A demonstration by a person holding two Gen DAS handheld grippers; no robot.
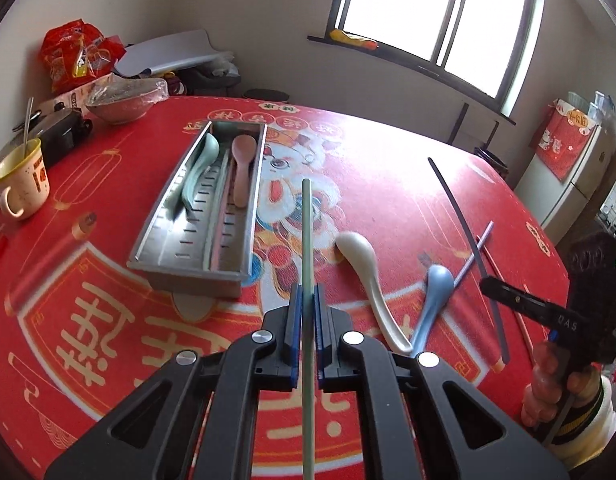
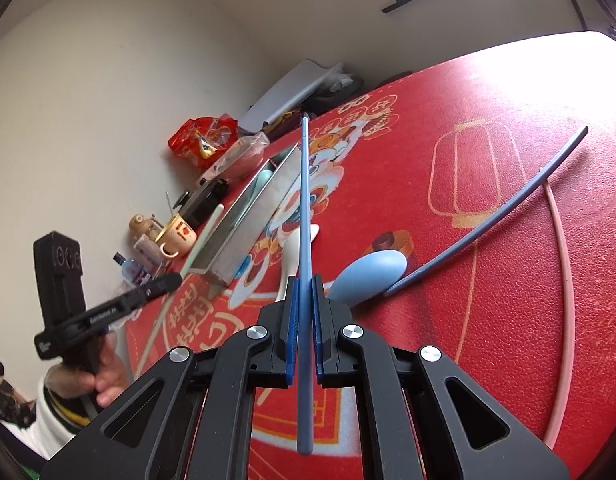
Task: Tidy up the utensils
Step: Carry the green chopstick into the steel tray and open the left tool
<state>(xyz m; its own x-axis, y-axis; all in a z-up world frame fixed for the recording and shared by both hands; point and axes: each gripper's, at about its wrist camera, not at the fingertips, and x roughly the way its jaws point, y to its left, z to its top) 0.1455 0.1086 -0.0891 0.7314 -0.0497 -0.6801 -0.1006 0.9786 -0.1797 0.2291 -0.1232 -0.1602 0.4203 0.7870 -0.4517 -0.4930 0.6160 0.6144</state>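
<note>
Left tongs (image 1: 307, 300) are clenching a green chopstick (image 1: 306, 232), aiming at twelve o'clock beside the steel tray (image 1: 188, 276), probably for dropping in; right tongs (image 2: 305, 300) are gripping a blue chopstick (image 2: 304, 220). On the red tabletop (image 1: 388, 168), white spoon (image 1: 368, 276) and blue spoon (image 1: 436, 292) are waiting at three o'clock.

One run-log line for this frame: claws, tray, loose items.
left claw: shut on green chopstick | right claw: shut on blue chopstick | tray: two spoons | table: white spoon, blue spoon
</note>
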